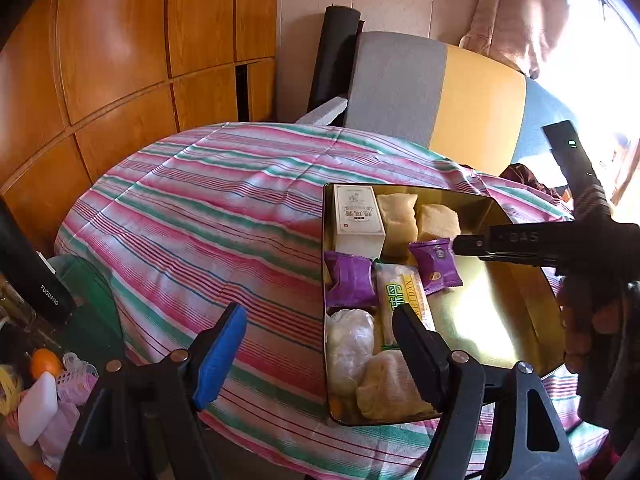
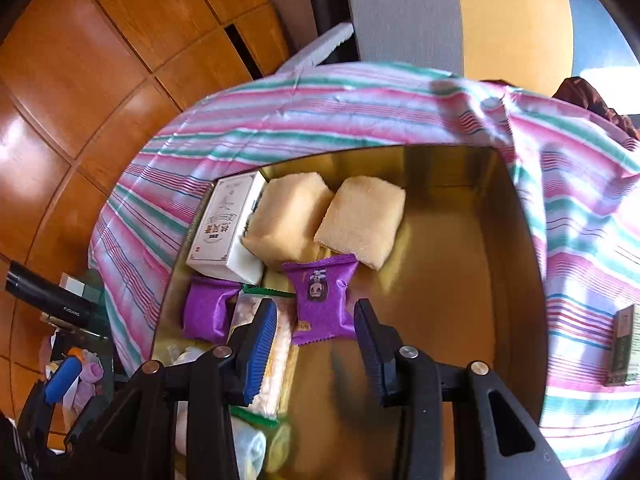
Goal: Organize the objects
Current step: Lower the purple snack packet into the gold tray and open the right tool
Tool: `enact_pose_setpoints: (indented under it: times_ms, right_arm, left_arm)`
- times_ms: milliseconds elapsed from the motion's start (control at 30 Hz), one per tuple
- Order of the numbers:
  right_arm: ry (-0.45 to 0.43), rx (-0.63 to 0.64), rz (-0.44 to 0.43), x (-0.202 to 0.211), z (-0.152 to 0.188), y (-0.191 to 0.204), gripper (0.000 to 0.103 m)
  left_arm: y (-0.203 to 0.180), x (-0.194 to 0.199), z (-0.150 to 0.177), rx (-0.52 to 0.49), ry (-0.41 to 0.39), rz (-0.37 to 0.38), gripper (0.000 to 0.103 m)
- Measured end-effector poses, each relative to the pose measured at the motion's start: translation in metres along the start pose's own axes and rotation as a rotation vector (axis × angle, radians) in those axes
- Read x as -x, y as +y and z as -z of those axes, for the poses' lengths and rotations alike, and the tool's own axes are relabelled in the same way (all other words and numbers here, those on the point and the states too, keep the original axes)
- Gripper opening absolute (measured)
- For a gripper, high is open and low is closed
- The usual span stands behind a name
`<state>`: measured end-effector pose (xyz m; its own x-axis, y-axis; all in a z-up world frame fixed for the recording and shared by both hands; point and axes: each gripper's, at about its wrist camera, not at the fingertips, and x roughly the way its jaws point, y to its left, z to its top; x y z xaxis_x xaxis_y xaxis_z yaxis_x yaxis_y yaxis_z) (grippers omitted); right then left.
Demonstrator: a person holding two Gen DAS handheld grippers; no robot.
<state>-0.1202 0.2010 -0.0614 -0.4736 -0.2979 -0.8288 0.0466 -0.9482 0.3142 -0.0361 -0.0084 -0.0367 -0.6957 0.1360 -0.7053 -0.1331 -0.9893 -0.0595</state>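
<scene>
A gold tin box [image 1: 504,316] [image 2: 452,280] sits on the striped tablecloth. It holds a white carton [image 1: 356,216] [image 2: 228,228], two yellow cakes [image 1: 398,216] [image 2: 360,220], two purple snack packets [image 1: 350,280] [image 2: 322,296], a long green-printed packet [image 1: 402,292] and clear-wrapped buns [image 1: 348,344]. My right gripper [image 2: 316,356] is open inside the tin, its fingers either side of one purple packet's near end. In the left wrist view it [image 1: 464,246] reaches in from the right. My left gripper [image 1: 320,348] is open and empty above the tin's left edge.
A small green box [image 2: 624,348] lies on the cloth right of the tin. A black flask [image 1: 36,276] and toys clutter a low table at left. Wooden panels stand behind, and a grey and yellow chair back [image 1: 440,92] is beyond the table.
</scene>
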Motion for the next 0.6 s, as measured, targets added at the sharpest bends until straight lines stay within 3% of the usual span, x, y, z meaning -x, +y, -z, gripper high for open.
enact_pose_setpoints:
  times_ms: [267,600]
  right_arm:
    - [-0.077,0.007,0.038,0.047,0.032,-0.020,0.040]
    - [-0.152,-0.105,0.115,0.106,0.072,-0.090,0.040]
  left_arm:
    - [-0.012,0.015,-0.001,-0.025,-0.023,0.017,0.078]
    - [-0.040,0.025,0.001,-0.091,-0.030,0.048,0.078]
